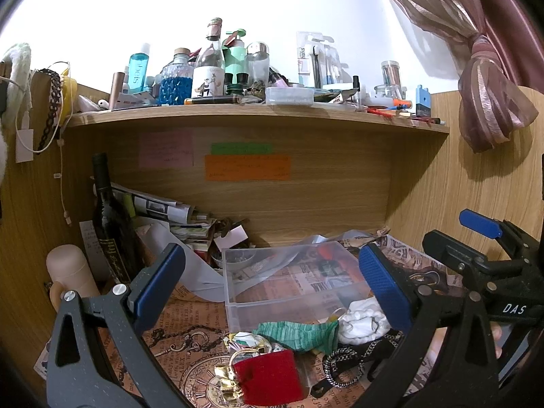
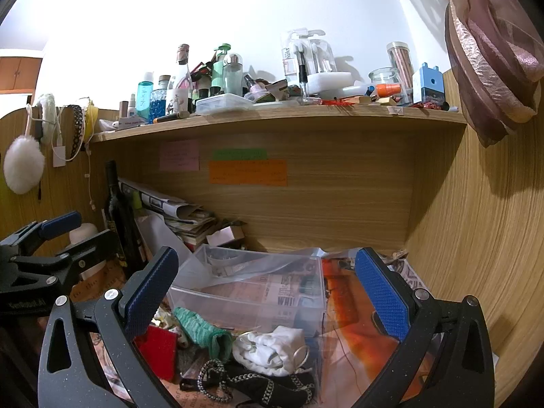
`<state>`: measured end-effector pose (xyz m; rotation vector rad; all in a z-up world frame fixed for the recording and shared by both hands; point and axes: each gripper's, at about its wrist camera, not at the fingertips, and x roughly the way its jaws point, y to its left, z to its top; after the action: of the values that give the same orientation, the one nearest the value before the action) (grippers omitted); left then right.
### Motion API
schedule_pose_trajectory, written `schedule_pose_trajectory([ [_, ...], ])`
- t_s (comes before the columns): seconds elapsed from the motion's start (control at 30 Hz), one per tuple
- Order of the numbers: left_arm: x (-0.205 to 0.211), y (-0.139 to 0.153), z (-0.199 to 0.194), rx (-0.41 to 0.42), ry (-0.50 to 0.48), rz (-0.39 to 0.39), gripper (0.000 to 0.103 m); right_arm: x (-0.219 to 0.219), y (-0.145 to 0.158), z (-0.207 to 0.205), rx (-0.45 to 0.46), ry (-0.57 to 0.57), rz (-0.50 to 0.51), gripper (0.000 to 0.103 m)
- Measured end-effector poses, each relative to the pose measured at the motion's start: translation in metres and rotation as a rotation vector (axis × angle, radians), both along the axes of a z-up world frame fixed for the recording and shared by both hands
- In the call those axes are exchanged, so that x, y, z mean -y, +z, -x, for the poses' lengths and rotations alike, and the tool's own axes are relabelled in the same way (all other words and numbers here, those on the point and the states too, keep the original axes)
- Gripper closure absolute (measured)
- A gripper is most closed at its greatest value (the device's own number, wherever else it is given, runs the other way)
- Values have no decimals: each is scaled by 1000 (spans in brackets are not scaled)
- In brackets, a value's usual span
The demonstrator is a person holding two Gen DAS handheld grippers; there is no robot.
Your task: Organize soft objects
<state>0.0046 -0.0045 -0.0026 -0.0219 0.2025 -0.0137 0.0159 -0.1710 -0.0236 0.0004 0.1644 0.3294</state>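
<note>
We hold the left gripper (image 1: pixel 272 285) released, its blue pads spread wide above the worktop (image 1: pixel 190 340), which is covered in old-newsprint paper. Our right gripper (image 2: pixel 268 292) is likewise spread apart and grasps nothing. Between the pads of both sits a clear plastic box (image 1: pixel 289 285), resting on the worktop with its open top facing up. Just in front of the box lies a heap of soft things: a green knitted cloth (image 1: pixel 299 335), a bunched white cloth (image 1: pixel 362 323) to its right, a red pouch (image 1: pixel 268 377) nearest us, and a black piece with braided cord (image 2: pixel 258 386). The cloths touch one another and lie against the box's front wall. A dark bottle (image 1: pixel 110 217) stands at the back left.
</note>
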Motion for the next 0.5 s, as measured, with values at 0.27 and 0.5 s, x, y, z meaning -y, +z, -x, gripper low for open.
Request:
schedule_pose_trajectory([
  [0.27, 0, 0, 0, 0, 1, -1, 0, 2, 1, 0, 1, 0, 1, 0],
  [0.5, 1, -1, 0, 0, 0, -2, 0, 1, 0, 0, 1, 1, 0, 0],
])
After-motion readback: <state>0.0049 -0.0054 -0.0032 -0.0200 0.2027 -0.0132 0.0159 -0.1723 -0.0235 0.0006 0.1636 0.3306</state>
